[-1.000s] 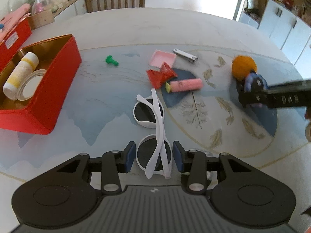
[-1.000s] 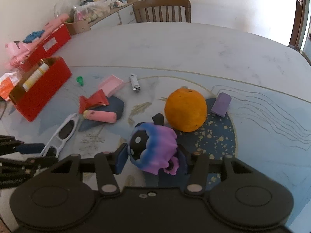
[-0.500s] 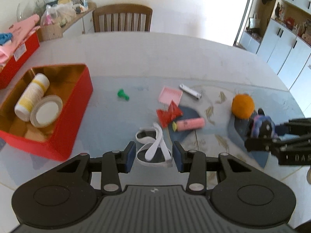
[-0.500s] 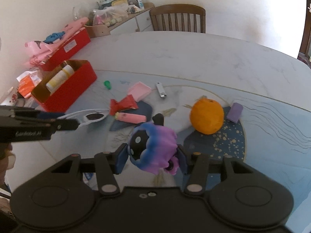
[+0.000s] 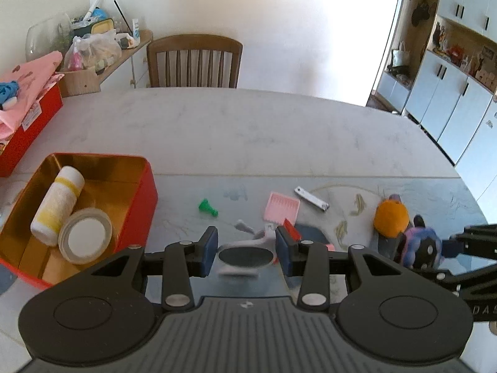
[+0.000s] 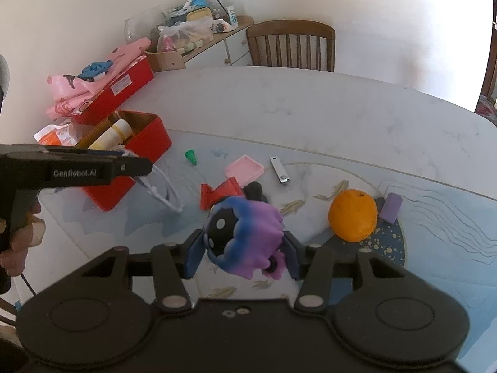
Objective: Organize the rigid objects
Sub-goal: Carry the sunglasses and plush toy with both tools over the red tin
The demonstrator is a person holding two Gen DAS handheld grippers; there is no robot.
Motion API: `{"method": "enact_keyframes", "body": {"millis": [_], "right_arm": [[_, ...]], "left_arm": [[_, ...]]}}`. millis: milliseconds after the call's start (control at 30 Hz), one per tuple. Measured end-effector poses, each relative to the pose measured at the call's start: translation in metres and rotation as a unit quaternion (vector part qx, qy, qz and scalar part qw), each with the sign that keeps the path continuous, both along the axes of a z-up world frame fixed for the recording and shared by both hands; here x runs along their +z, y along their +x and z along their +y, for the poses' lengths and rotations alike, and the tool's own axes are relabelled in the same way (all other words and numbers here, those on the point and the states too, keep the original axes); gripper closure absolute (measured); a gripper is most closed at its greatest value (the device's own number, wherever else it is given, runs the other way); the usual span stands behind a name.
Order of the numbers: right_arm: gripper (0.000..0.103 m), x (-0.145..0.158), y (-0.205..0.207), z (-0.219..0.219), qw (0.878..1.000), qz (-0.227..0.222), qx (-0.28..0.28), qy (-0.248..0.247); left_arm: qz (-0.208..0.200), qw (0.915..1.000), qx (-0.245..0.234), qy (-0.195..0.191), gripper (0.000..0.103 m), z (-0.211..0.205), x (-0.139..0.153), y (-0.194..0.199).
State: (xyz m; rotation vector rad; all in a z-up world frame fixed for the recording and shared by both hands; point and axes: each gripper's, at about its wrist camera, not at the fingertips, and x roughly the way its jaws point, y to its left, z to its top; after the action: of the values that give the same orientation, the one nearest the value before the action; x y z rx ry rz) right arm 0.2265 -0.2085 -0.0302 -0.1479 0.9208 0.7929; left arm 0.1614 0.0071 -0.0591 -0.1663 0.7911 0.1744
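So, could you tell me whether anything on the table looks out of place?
The orange, a fruit, sits among the rigid odds and ends on the table mat; a red wrapper lies crumpled nearby.

The white-framed plastic sunglasses with dark lenses (image 5: 244,256), flat on the pale blue patterned table mat (image 5: 186,217) a second ago, now hang clear of it between the pads of the left gripper (image 5: 245,250), one temple arm dangling. The blue-and-purple round toy figure with a black dotted face (image 6: 245,236), then down beside the round orange fruit (image 6: 353,215), is raised off the mat in the right gripper (image 6: 243,256). Both grippers are higher above the table, and the left one has drawn nearer the open red metal tin (image 5: 130,214).
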Motion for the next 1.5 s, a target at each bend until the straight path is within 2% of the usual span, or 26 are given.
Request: {"method": "enact_keyframes", "body": {"millis": [300,500,733,867,1167,1500], "right_arm": [[0.052,0.011,-0.006,0.018,1.0,-0.01,-0.024,-0.006],[0.051,0.024,-0.009,0.039,0.999,-0.022,-0.024,-0.002],[0.051,0.037,-0.008,0.081,0.999,-0.038,-0.008,0.004],[0.051,0.043,-0.009,0.113,0.999,-0.045,0.012,0.012],[0.052,0.04,-0.013,0.188,0.996,-0.053,0.069,-0.002],[0.052,0.014,-0.009,0.264,0.991,-0.061,0.111,-0.052]], "left_arm": [[-0.011,0.9995,-0.013,-0.027,0.064,0.026,0.012,0.006],[-0.03,0.9982,-0.014,-0.05,0.064,0.05,0.035,-0.001],[-0.077,0.9962,0.005,-0.042,0.064,0.089,0.07,-0.012],[-0.088,0.9952,0.026,-0.035,0.064,0.117,0.079,-0.018],[-0.077,0.9946,0.063,-0.029,0.064,0.17,0.071,-0.031],[-0.072,0.9927,0.091,-0.033,0.064,0.217,0.05,-0.032]]}}
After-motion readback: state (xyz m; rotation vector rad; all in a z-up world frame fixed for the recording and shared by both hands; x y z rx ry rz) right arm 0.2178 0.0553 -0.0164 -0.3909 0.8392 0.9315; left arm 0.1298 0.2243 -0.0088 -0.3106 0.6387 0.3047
